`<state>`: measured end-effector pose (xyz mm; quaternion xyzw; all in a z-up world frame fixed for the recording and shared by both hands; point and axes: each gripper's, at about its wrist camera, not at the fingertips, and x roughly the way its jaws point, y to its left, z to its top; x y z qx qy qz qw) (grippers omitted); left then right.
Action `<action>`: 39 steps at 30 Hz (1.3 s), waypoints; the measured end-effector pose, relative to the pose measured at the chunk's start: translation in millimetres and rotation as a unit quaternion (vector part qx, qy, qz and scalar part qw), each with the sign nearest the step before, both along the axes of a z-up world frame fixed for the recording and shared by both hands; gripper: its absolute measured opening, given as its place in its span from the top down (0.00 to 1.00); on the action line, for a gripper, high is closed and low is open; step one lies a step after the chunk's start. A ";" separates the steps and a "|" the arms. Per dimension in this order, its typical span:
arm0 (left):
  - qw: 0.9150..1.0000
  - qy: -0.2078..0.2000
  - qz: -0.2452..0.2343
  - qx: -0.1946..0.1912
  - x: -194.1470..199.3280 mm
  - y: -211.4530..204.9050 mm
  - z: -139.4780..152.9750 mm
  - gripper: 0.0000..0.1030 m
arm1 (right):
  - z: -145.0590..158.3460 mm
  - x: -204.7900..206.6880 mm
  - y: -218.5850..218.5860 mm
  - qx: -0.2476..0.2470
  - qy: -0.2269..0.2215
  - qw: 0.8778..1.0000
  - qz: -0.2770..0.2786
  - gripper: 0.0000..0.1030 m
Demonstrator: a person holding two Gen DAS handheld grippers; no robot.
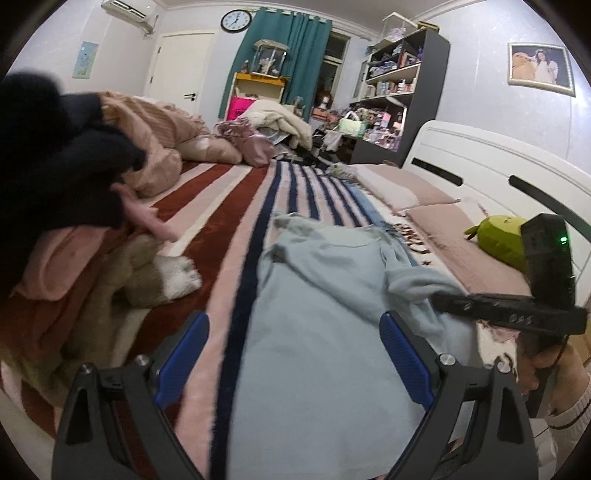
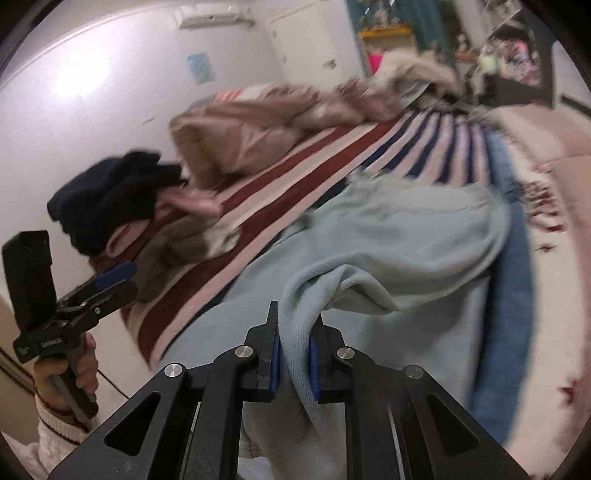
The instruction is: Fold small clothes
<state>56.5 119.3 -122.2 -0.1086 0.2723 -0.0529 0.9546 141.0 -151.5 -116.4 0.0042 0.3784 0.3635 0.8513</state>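
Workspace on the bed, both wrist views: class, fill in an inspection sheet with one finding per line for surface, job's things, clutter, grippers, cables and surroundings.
Surface: striped blanket covering the bed, red-brown and navy stripes.
Job's things: light blue garment spread on the blanket, one edge lifted.
Clutter: black knit garment on a heap at the left; tan quilt bunched behind it; green plush toy on a pillow.
Grippers: left gripper open above the light blue garment; right gripper shut on a fold of it.
Cables: nothing seen.
Surroundings: white headboard, dark bookshelf, teal curtain, wall clock.
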 end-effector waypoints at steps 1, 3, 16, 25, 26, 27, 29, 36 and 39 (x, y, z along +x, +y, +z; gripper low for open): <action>1.000 0.003 0.002 -0.001 -1.9 5.9 -3.5 0.11 | -9.2 0.9 10.4 -0.006 0.009 1.000 0.008 0.93; 1.000 0.009 0.006 -0.006 -4.2 15.2 -10.4 0.11 | -33.0 2.7 27.9 -0.015 0.034 0.999 0.022 0.93; 0.999 0.034 -0.032 -0.011 14.0 -5.3 -32.3 0.11 | -33.8 -7.7 -12.7 0.003 0.052 0.999 0.008 0.69; 0.979 0.108 -0.165 -0.054 26.9 -71.8 -76.7 0.28 | -11.2 -16.1 -100.6 0.008 0.012 0.998 -0.068 0.66; 0.974 0.115 -0.182 -0.063 25.9 -78.4 -81.0 0.33 | -14.0 -16.7 -107.4 0.014 0.018 0.997 -0.072 0.66; 0.971 0.126 -0.190 -0.068 25.6 -84.3 -85.4 0.37 | -16.9 -17.0 -112.1 0.020 0.023 0.997 -0.074 0.66; 0.968 0.152 -0.193 -0.058 30.1 -94.0 -95.1 0.65 | -23.5 -17.9 -117.2 0.025 0.030 0.996 -0.078 0.66; 0.972 0.142 -0.182 -0.047 24.0 -79.0 -82.0 0.96 | -32.0 -17.6 -121.9 0.029 0.040 0.995 -0.092 0.66; 0.979 0.120 -0.158 -0.047 19.8 -53.0 -64.9 0.96 | -27.9 -20.1 -122.0 0.027 0.033 0.995 -0.091 0.66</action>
